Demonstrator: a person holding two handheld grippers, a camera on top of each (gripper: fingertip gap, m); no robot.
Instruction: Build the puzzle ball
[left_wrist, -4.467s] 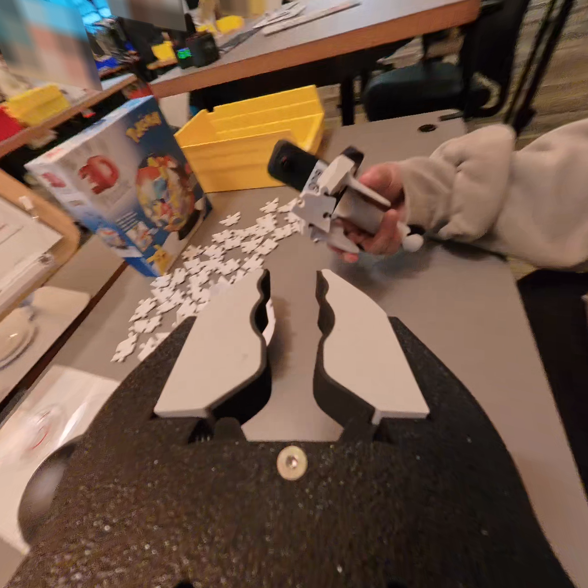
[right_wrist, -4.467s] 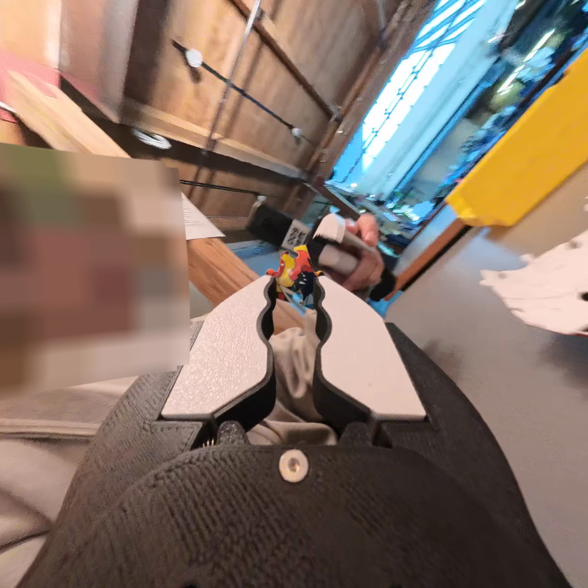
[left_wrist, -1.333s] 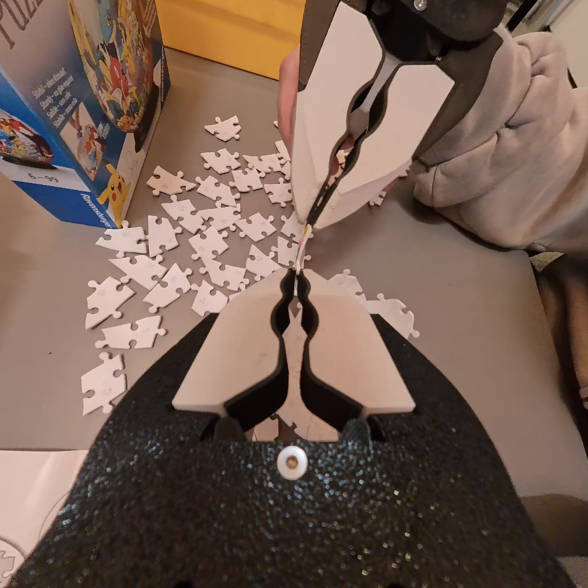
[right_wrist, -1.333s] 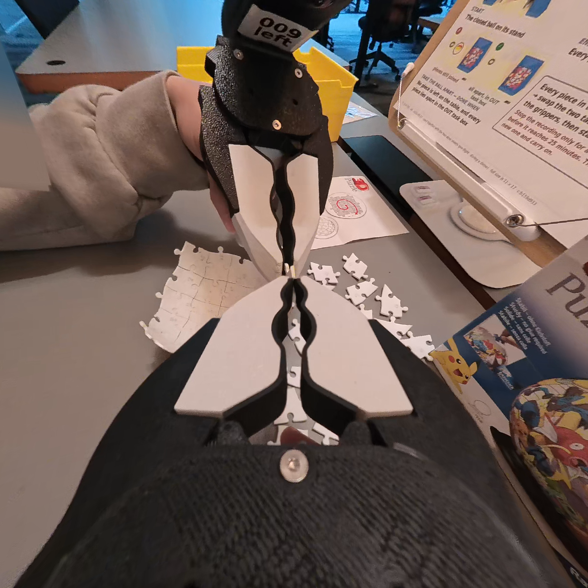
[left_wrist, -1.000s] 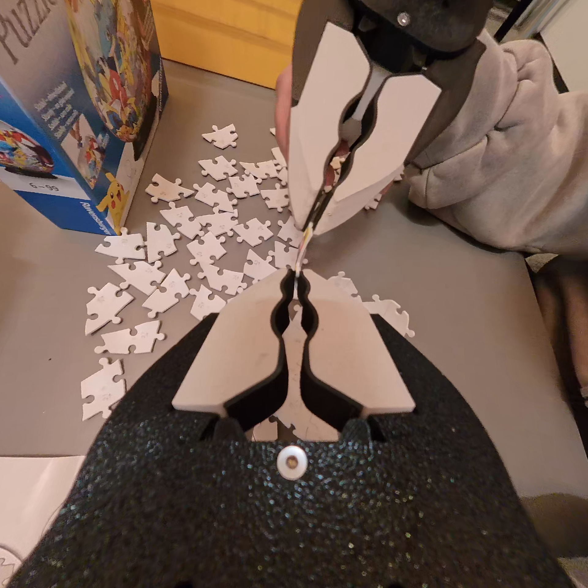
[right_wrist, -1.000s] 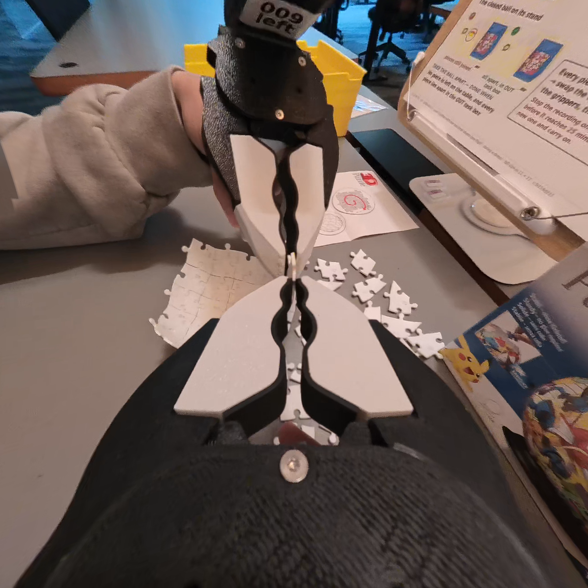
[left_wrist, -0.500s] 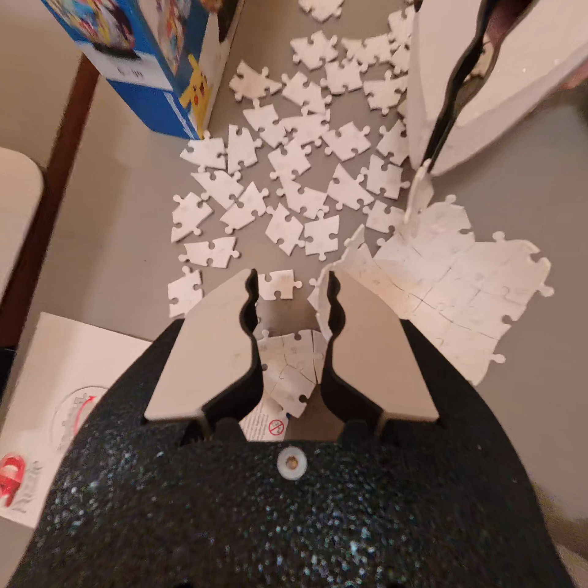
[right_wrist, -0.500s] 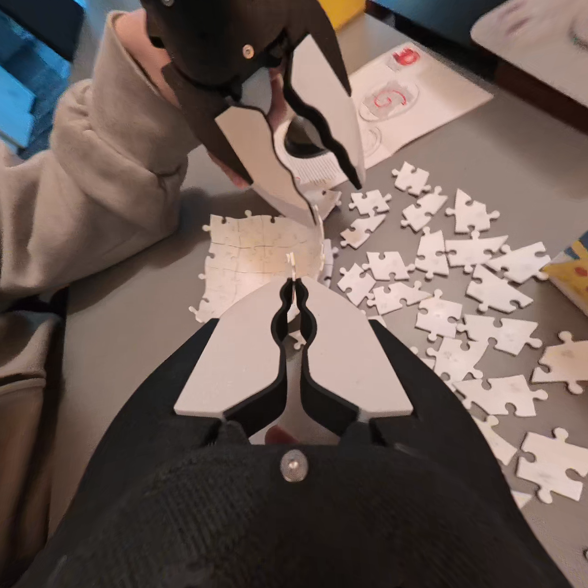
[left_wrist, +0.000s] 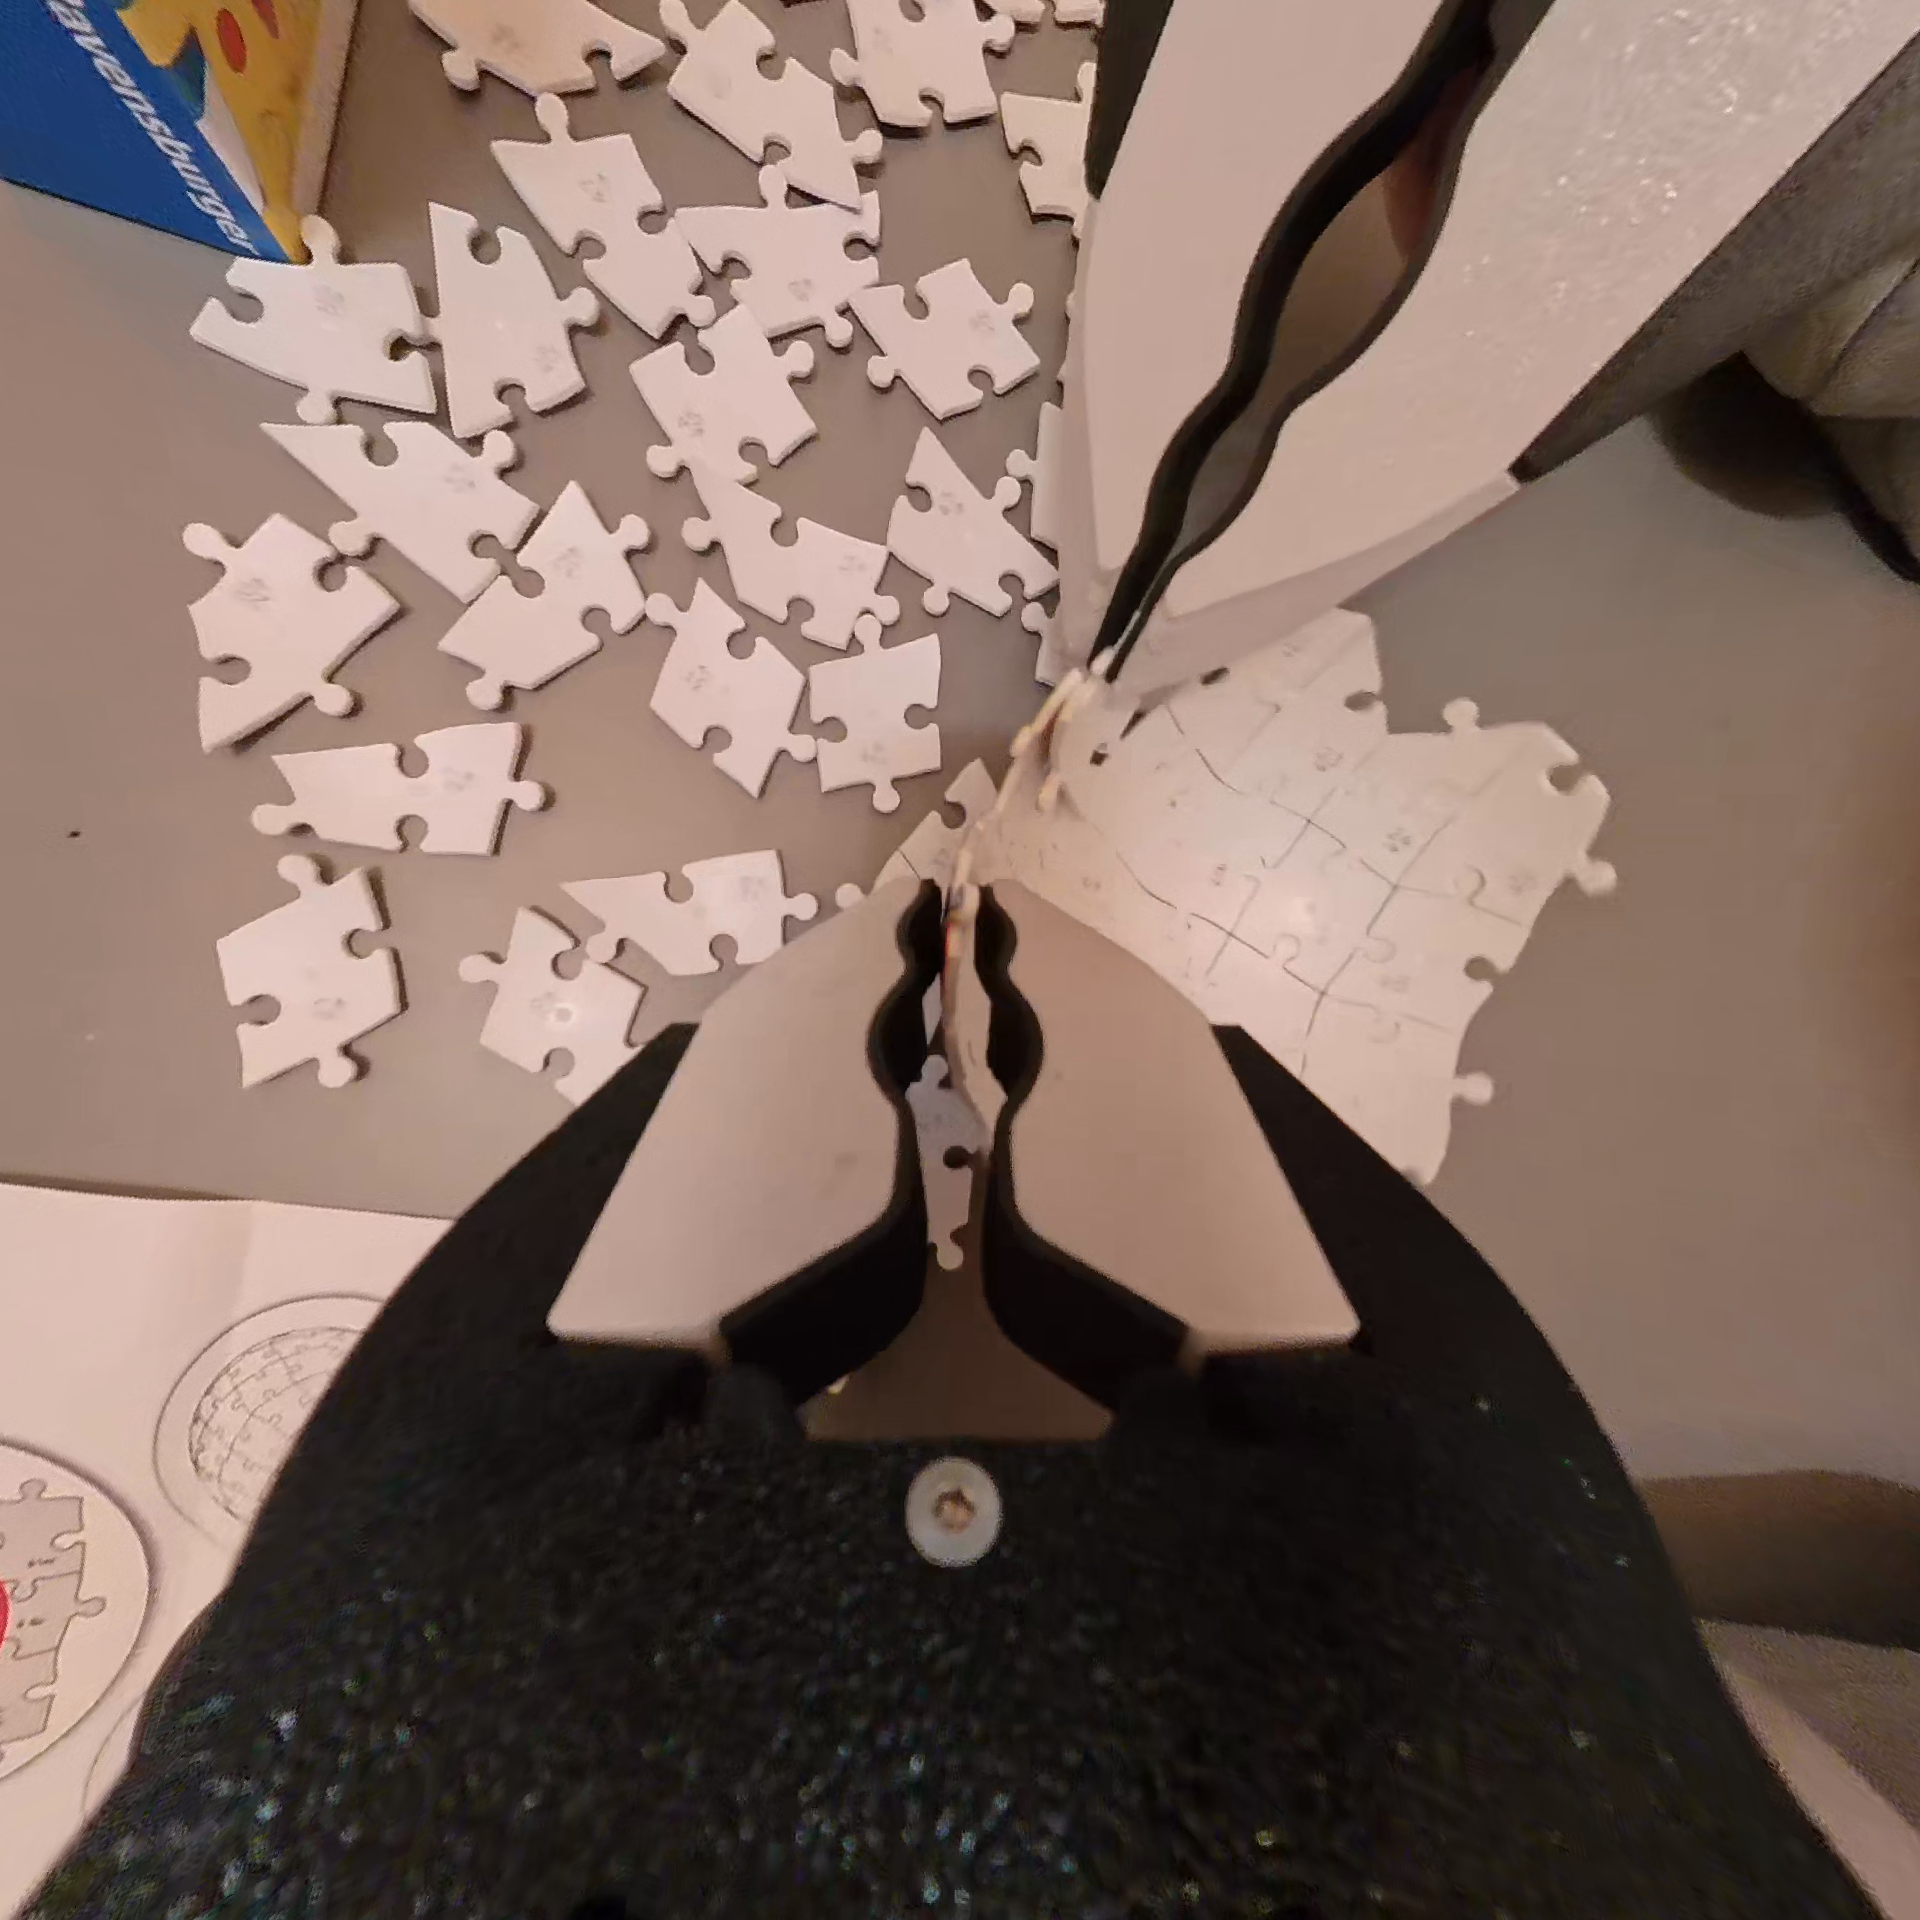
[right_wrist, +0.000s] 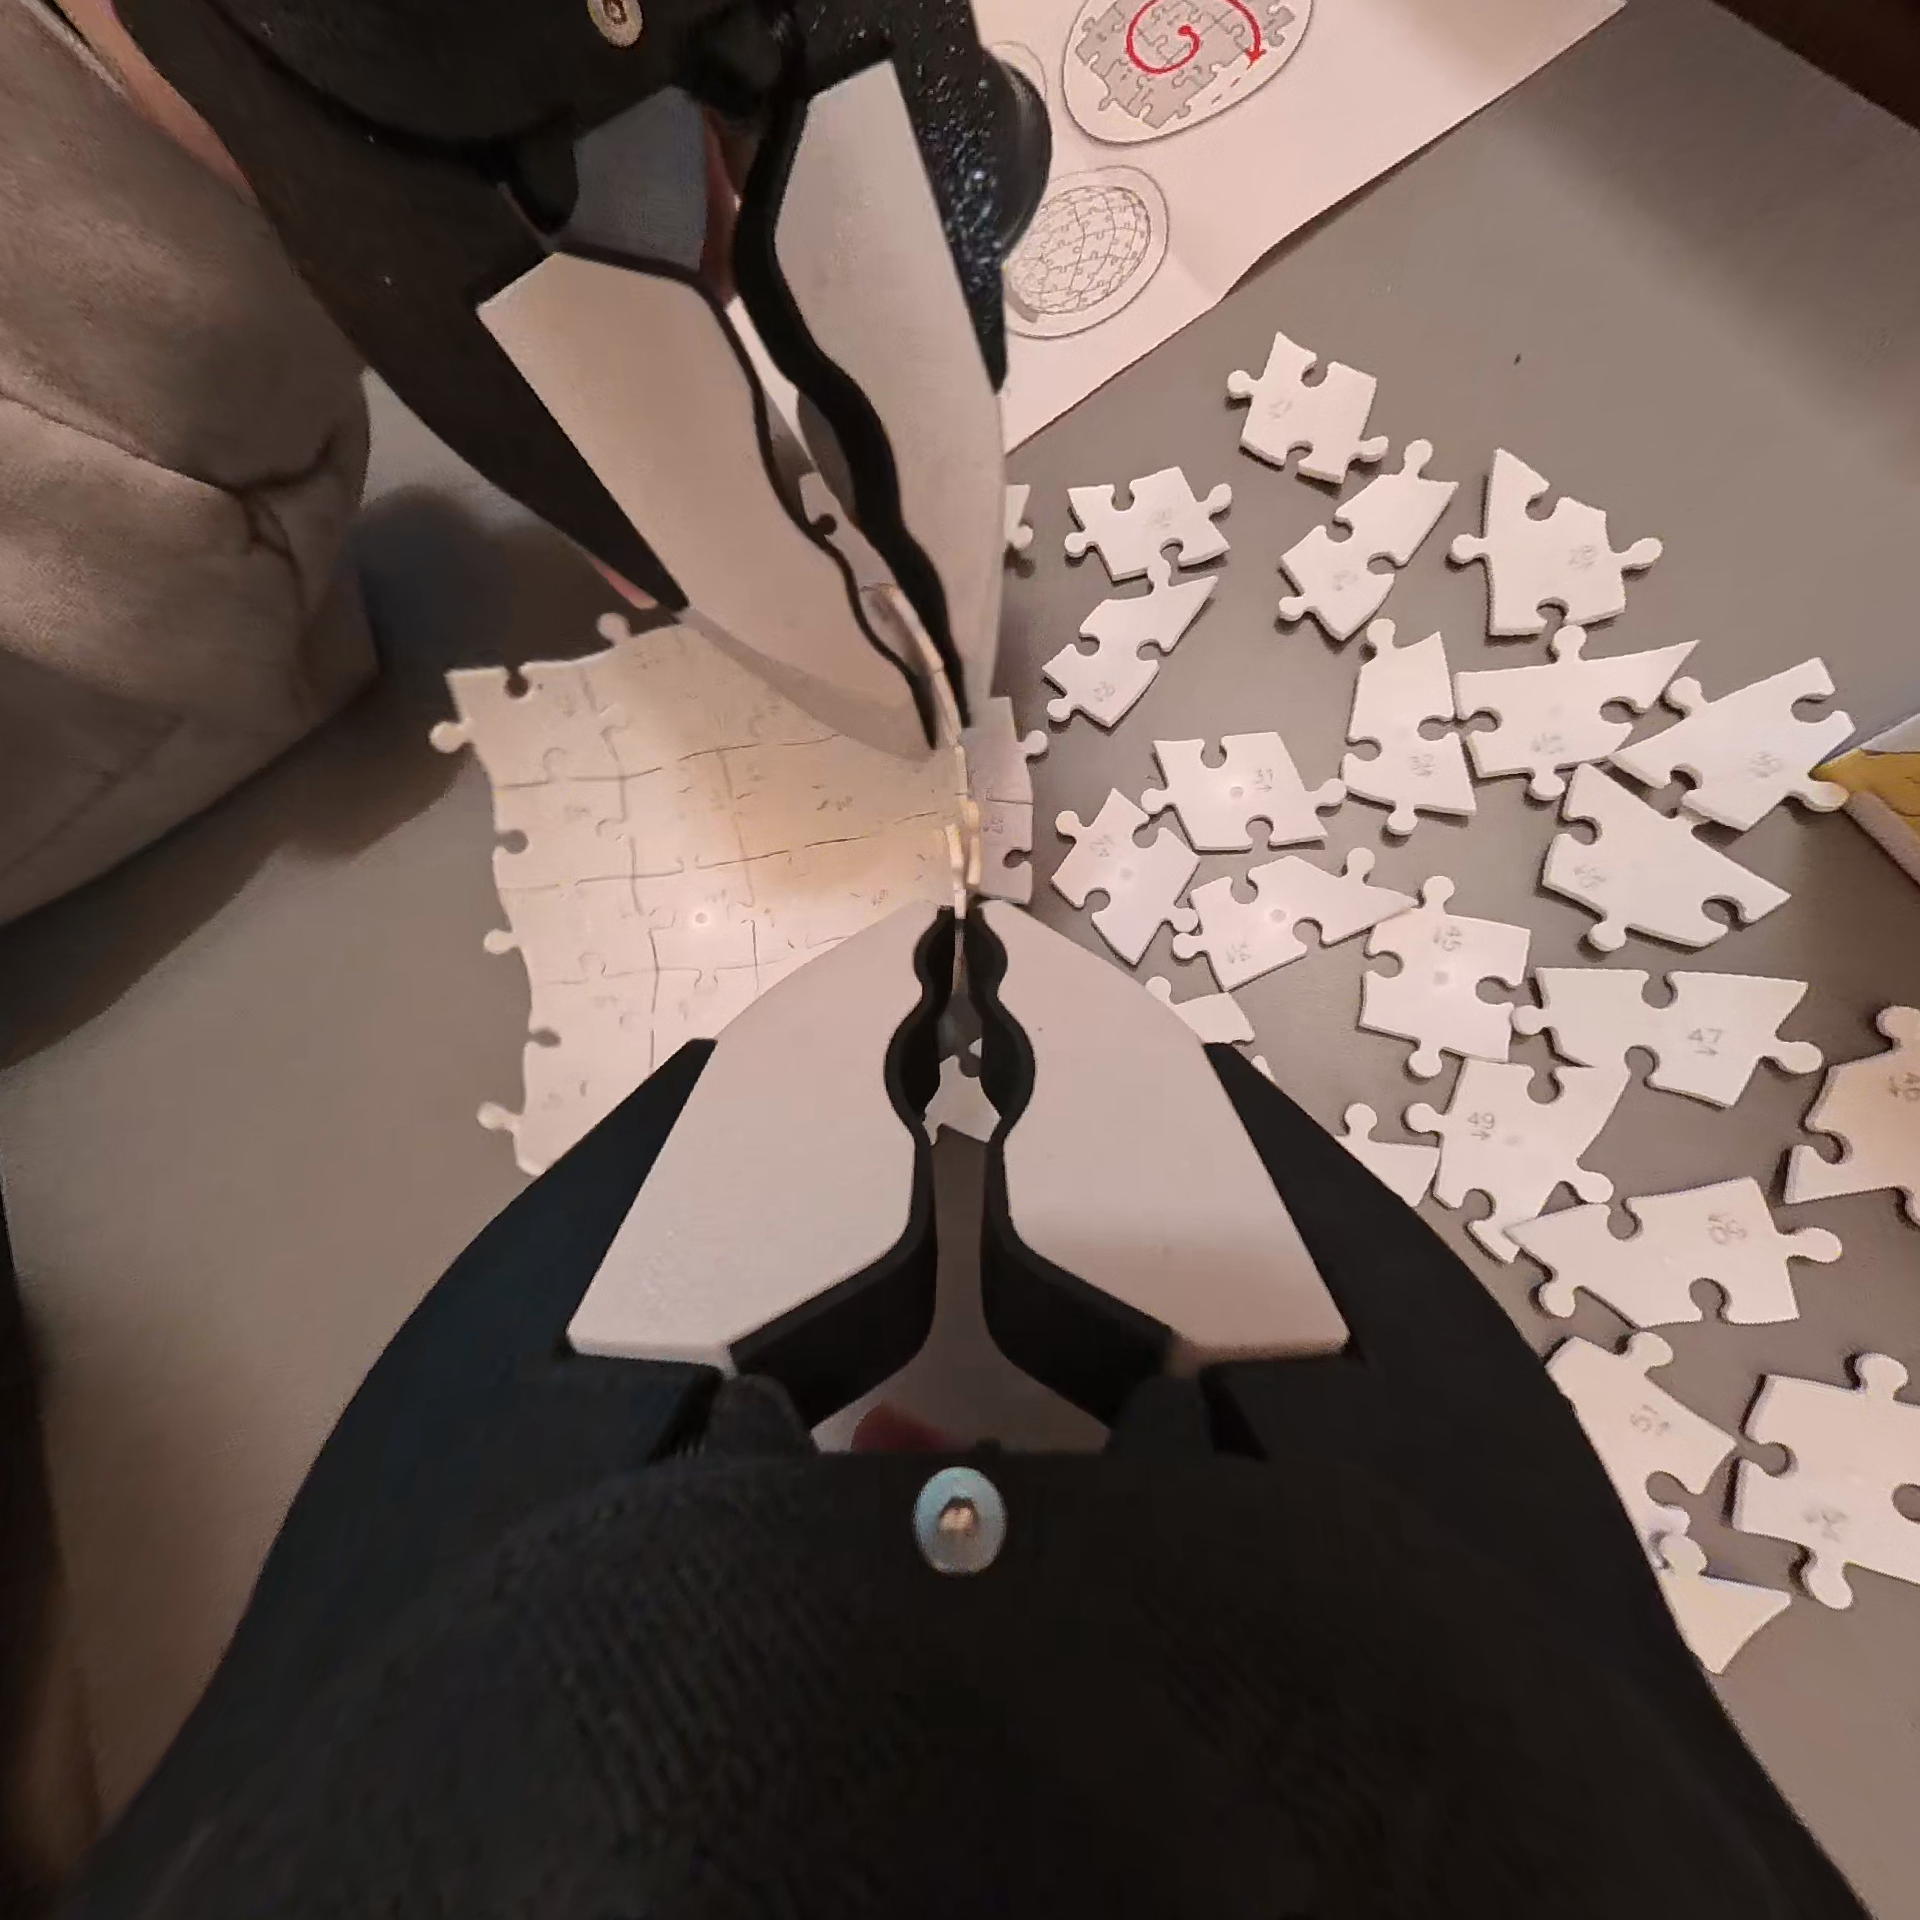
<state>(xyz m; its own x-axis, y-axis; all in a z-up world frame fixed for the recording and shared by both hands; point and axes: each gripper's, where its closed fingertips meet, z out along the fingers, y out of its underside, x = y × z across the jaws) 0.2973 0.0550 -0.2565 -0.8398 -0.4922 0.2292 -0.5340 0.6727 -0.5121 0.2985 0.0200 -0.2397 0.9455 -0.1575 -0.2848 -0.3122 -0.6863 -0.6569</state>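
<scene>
A curved assembled puzzle section (left_wrist: 1299, 883) of white-backed pieces lies on the grey table; it also shows in the right wrist view (right_wrist: 707, 831). My left gripper (left_wrist: 961, 896) is shut on the near rim of this section, which I see edge-on between its fingers. My right gripper (right_wrist: 961, 920) is shut on a single puzzle piece (right_wrist: 968, 847) and holds it against the same rim. The two grippers face each other tip to tip along the rim: the right gripper (left_wrist: 1091, 665) comes in from the upper right, the left gripper (right_wrist: 940, 727) from above.
Several loose white puzzle pieces (left_wrist: 727, 582) are spread on the table (left_wrist: 1662, 1039) beside the section, also in the right wrist view (right_wrist: 1455, 935). A blue puzzle box (left_wrist: 125, 135) stands at the far left. A white instruction sheet (right_wrist: 1299, 156) lies beyond. A person's grey sleeve (right_wrist: 156, 520) rests at the left. There is about 4 cm between the tips of the two grippers.
My left gripper was open above the section half a second ago and has now shut on its rim. My right gripper has brought its piece down to that rim.
</scene>
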